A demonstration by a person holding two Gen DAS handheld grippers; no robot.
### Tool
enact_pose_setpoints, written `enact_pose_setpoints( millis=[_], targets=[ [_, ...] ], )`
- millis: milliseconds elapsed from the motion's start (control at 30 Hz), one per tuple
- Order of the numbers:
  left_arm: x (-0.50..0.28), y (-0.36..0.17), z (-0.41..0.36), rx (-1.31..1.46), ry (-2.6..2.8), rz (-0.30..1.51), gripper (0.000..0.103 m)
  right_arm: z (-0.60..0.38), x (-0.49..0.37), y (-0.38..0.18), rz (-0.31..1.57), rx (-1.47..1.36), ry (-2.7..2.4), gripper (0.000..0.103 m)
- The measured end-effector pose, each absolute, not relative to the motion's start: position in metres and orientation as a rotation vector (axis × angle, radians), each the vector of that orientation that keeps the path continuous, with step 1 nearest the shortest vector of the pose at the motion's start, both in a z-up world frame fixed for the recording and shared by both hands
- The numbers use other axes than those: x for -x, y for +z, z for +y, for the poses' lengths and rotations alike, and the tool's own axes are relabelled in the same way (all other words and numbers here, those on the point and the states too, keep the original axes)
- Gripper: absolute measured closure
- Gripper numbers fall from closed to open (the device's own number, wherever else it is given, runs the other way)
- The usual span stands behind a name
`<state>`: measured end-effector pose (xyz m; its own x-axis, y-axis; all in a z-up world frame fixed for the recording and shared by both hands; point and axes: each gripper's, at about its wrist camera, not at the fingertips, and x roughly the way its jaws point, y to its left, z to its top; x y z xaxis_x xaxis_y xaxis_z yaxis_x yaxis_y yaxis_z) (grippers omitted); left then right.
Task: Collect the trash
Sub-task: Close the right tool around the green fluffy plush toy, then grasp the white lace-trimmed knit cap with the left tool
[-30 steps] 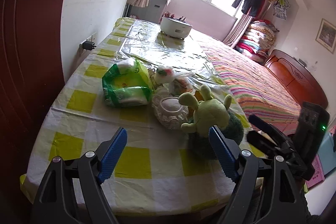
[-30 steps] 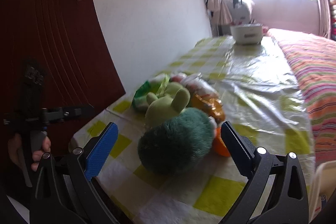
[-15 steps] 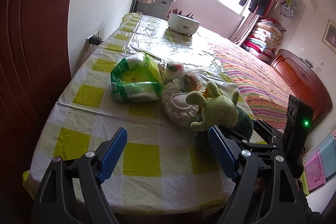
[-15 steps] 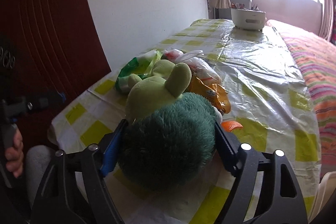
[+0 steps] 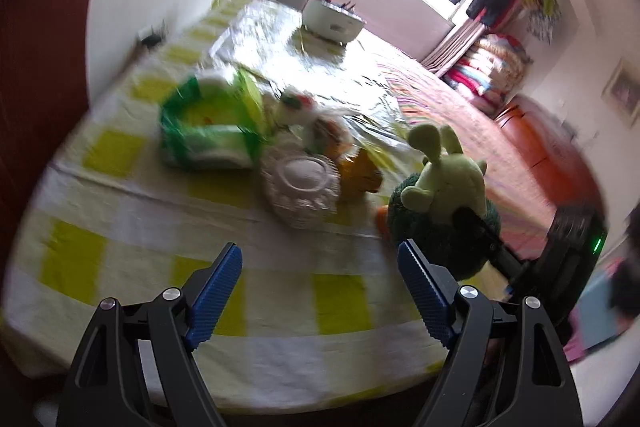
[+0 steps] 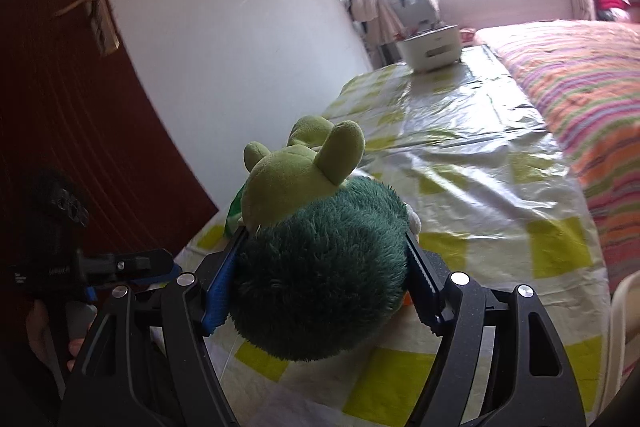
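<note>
Since a second ago the right gripper (image 6: 320, 279) has slid around the green plush toy with a furry dark-green body (image 6: 316, 267), fingers closing on its flanks to clear it from the wrappers, while the left gripper (image 5: 320, 291) hovers spread over the yellow-checked counter (image 5: 120, 267).

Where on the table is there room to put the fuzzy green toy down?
Bare checked tablecloth lies along the near edge, before the open left gripper. Shiny plastic sheet before the white pot is free too. Crowded: green tissue pack, white lace basket.
</note>
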<state>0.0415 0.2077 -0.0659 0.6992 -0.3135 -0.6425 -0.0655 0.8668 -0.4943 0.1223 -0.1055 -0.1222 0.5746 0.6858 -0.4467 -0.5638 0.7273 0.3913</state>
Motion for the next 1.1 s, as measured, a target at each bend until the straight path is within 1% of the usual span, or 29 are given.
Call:
enact_pose_setpoints(
  millis=[100,233,700,967,1067,1100],
  targets=[
    [-0.059,-0.074,0.216,0.69,-0.176,0.812,0.025,-0.117,-0.126,-0.123,0.608,-0.25,0.725,0.032],
    [-0.08,-0.083,0.221,0.768,-0.146,0.846,0.025,-0.124,-0.125,-0.121,0.587,-0.27,0.718,0.032],
    [-0.138,-0.104,0.221,0.756,-0.004,0.91,0.025,-0.144,-0.12,-0.116,0.565,-0.334,0.739,0.032],
    [-0.159,-0.12,0.215,0.75,0.001,0.99,0.025,-0.152,-0.118,-0.114,0.553,-0.357,0.743,0.032],
    [-0.159,-0.12,0.215,0.752,-0.001,0.951,0.025,-0.152,-0.116,-0.114,0.549,-0.357,0.745,0.032],
    [-0.16,-0.121,0.213,0.734,-0.001,0.952,0.027,-0.152,-0.116,-0.114,0.549,-0.356,0.746,0.032]
  ],
)
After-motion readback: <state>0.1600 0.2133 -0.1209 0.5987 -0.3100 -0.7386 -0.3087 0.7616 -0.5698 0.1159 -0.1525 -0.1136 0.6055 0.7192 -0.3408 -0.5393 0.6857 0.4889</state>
